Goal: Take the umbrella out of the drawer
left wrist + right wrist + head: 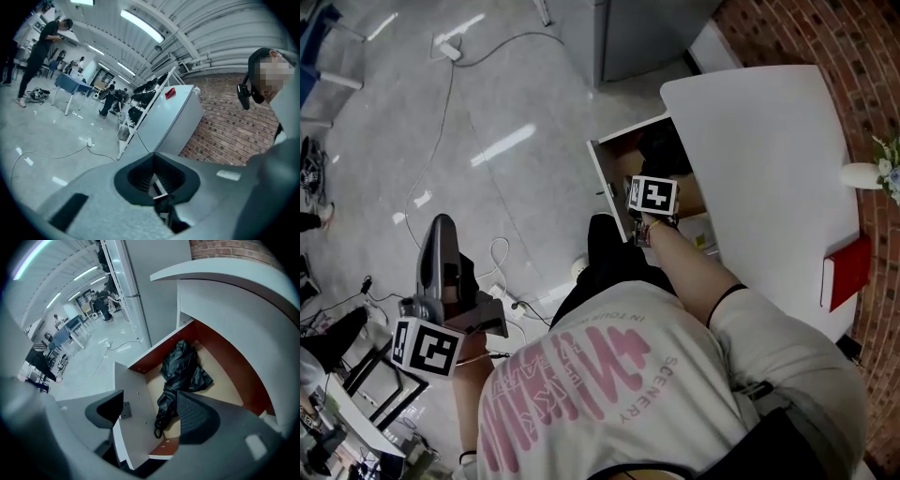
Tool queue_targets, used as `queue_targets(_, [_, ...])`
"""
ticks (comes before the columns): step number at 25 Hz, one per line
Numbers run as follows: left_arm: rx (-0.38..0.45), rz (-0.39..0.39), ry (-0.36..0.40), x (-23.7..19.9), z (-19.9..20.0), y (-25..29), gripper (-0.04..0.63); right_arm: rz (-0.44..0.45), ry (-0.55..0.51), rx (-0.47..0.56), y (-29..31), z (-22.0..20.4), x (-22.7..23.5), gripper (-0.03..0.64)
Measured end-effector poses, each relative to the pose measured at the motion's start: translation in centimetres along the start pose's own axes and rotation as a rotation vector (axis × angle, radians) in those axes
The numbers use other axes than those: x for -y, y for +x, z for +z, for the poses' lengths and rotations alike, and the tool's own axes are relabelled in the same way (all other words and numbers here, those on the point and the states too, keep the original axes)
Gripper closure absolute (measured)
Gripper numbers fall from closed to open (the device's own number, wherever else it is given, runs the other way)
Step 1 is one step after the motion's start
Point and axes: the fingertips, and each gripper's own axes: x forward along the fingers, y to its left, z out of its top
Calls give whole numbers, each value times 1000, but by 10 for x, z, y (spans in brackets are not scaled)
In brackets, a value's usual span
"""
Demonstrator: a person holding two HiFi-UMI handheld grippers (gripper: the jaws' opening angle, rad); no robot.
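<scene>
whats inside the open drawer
A black folded umbrella lies on the floor of the drawer, loop end toward the front. A pad of the right gripper covers the near right corner, so that part cannot be seen.

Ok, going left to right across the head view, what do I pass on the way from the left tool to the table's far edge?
left tool → white drawer front → right tool → white tabletop → red book
</scene>
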Motion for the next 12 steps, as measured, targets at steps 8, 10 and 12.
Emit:
queue_targets(8, [-33,57,6,-8,-14,16,595,-67,46,6,30,8,22,250])
queue_targets(10, [-37,72,8,-9,-17,19,595,-71,58,-8,38,6,27,249])
queue_targets(12, [-37,86,8,-9,-20,21,595,-76,64,-24,46,4,32,247])
